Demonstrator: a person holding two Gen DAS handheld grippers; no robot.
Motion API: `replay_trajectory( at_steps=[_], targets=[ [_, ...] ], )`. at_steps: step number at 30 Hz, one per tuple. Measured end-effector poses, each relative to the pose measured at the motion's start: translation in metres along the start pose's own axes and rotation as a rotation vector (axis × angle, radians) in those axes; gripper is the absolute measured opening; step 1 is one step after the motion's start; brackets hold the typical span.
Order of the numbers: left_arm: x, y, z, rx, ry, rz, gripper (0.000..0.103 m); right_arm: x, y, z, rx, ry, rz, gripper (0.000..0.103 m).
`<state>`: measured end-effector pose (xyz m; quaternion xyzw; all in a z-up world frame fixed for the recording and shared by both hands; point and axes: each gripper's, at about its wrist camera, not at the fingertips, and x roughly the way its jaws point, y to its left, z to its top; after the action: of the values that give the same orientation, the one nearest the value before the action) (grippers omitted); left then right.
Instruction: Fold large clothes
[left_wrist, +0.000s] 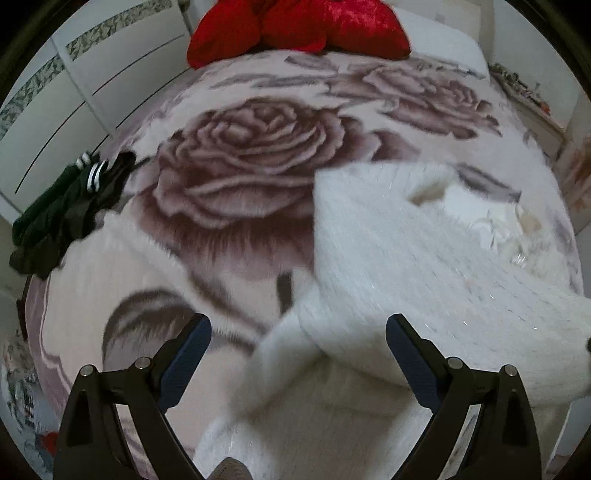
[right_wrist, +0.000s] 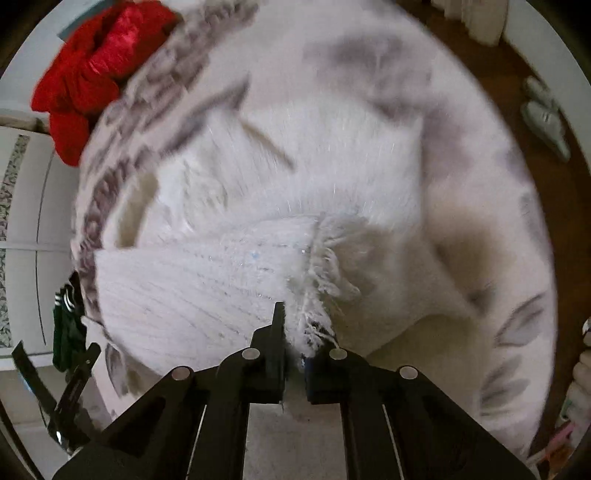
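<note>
A white fuzzy knitted sweater (left_wrist: 424, 258) lies spread on the right side of the rose-patterned blanket (left_wrist: 240, 166) that covers the bed. My left gripper (left_wrist: 298, 332) hovers over the sweater's near left part, open wide, and its blue pads touch nothing. In the right wrist view the sweater (right_wrist: 203, 280) fills the middle, with a fringed edge (right_wrist: 325, 269) running toward me. My right gripper (right_wrist: 295, 325) is shut on that fringed edge, and the yarn strands hide the right fingertip. Both views are blurred.
Red cushions (left_wrist: 295, 26) sit at the head of the bed. A dark garment with white stripes (left_wrist: 70, 206) lies crumpled at the bed's left edge, beside white wardrobe doors (left_wrist: 92, 74). Brown floor (right_wrist: 517, 92) with grey slippers (right_wrist: 543, 122) lies past the right side.
</note>
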<state>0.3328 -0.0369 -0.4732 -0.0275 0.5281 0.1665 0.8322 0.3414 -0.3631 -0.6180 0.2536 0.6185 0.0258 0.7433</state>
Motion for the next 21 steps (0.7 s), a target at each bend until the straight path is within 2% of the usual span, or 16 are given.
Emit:
replay_trajectory(
  at_steps=[3,6,8,10,11,12,13,15,16,18,21],
  targets=[
    [0.005,-0.005,0.020,0.003,-0.018,-0.020,0.097,-0.014,-0.003,0.020,-0.009,-0.035,-0.033,0.007],
    [0.031,-0.014,0.034,0.022,-0.005,0.001,0.097,0.008,-0.015,0.036,-0.019,0.006,-0.109,0.007],
    [0.069,-0.022,0.037,0.058,0.067,0.050,0.097,0.034,-0.021,0.044,-0.031,0.049,-0.158,0.007],
    [0.098,-0.024,0.033,0.085,0.136,0.071,0.097,0.060,-0.031,0.048,0.005,0.142,-0.158,0.007],
    [0.108,-0.024,0.031,0.091,0.159,0.068,0.097,0.062,-0.034,0.049,0.026,0.156,-0.151,0.008],
    [0.110,-0.021,0.030,0.088,0.168,0.059,0.097,0.058,-0.035,0.050,0.047,0.155,-0.132,0.013],
    [0.105,-0.019,0.031,0.082,0.158,0.047,0.097,0.046,-0.034,0.052,0.065,0.137,-0.129,0.023],
    [0.090,-0.015,0.035,0.083,0.138,0.047,0.097,0.021,-0.032,0.055,0.084,0.079,-0.139,0.032],
    [0.083,-0.013,0.038,0.078,0.127,0.044,0.097,0.007,-0.028,0.056,0.091,0.049,-0.133,0.032],
    [0.071,-0.008,0.046,0.063,0.090,0.054,0.097,-0.012,-0.013,0.062,0.117,0.013,-0.070,0.033],
    [0.078,-0.009,0.063,0.070,0.048,0.104,0.097,0.011,0.030,0.083,0.108,0.091,0.137,0.038]
  ],
)
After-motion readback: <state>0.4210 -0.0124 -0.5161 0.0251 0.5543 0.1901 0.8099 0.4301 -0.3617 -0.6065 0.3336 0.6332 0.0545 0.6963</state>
